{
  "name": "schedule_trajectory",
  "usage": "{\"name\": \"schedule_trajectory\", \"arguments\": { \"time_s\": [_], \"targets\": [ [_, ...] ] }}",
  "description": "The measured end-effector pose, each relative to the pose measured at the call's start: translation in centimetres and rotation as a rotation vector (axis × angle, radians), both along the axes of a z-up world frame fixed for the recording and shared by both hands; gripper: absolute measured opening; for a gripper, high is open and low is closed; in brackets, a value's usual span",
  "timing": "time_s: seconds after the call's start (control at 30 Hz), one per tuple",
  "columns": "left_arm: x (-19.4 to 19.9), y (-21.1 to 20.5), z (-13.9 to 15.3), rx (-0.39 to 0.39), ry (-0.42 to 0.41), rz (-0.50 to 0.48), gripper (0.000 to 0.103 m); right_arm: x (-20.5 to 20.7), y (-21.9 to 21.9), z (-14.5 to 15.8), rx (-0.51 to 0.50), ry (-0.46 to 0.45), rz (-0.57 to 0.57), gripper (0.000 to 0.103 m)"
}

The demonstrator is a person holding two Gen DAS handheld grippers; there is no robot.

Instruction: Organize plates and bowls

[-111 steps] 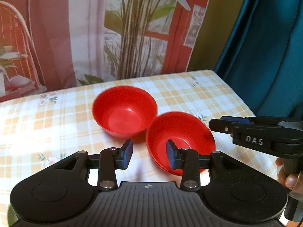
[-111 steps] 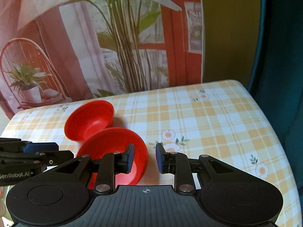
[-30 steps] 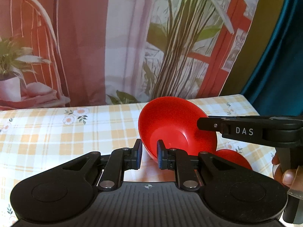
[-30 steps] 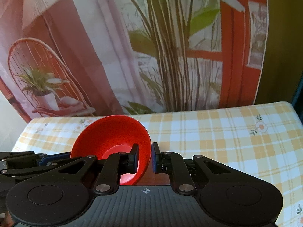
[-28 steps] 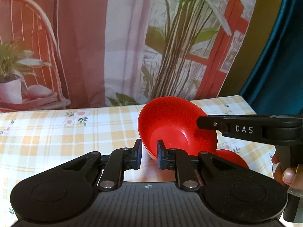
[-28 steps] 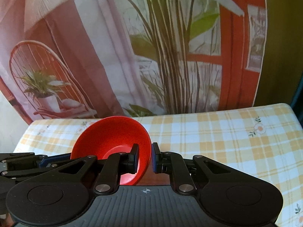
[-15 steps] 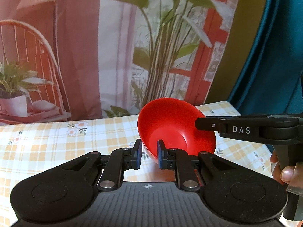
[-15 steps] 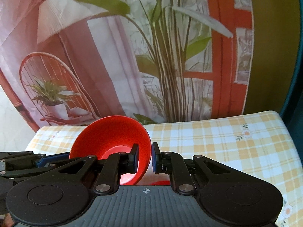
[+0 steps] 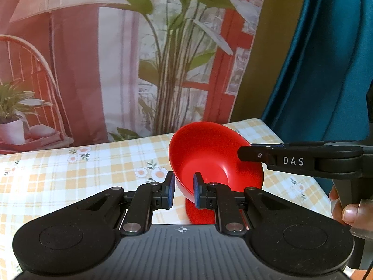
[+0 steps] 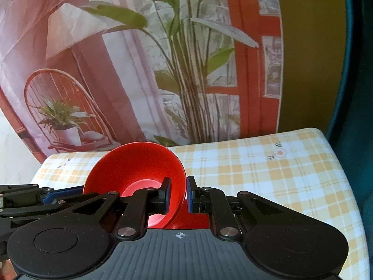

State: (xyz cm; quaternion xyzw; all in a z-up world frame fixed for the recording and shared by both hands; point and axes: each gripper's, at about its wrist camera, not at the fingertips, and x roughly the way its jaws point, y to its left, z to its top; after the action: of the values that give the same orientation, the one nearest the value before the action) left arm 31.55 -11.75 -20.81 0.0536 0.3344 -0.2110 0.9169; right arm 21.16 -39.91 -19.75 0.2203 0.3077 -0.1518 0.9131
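Both tongs clamp the rim of one red bowl point(image 9: 209, 154), raised and tilted above a counter point(image 9: 70, 170) spread with a yellow checked, flower-printed cloth; the left tongs point(image 9: 184, 190) stand narrow, one blue pad outside the bowl's near wall and the other inside it, pinching the thin plastic between them; the right tongs point(image 10: 176, 194), seen from their own camera, grip the same bowl at its right-hand edge, jaws drawn almost together with the rim sandwiched between the pads; in the left view the right tongs reach in from the right as a black arm lettered "DAS", their tip at the bowl's far rim, with a person's hand point(image 9: 345, 207) on the handle at the frame's edge; beneath the lifted bowl, close under both tools, a second red bowl point(image 9: 200, 214) shows only as a red patch, whether resting on the cloth cannot be told; behind the counter hangs a printed backdrop point(image 10: 163, 70) of a plant, chair and red window frame, beside a teal curtain point(image 9: 326, 58).
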Motion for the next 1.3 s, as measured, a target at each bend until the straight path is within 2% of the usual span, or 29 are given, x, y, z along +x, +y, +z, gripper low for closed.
{"name": "schedule_trajectory", "arguments": {
  "time_s": [0.37, 1.0, 1.3],
  "targets": [
    [-0.2, -1.0, -1.1, -0.002, 0.048, -0.034, 0.018, -1.7, -0.8, -0.9, 0.017, 0.012, -0.021, 0.013],
    [1.3, -2.1, -4.5, 0.033, 0.13, -0.054, 0.019, -1.3, -1.6, -4.9, 0.051, 0.077, -0.032, 0.013],
    [1.5, -2.2, -5.3, 0.05, 0.146, -0.047, 0.019, -1.3, -1.5, -5.6, 0.05, 0.094, -0.02, 0.013]
  ]
}}
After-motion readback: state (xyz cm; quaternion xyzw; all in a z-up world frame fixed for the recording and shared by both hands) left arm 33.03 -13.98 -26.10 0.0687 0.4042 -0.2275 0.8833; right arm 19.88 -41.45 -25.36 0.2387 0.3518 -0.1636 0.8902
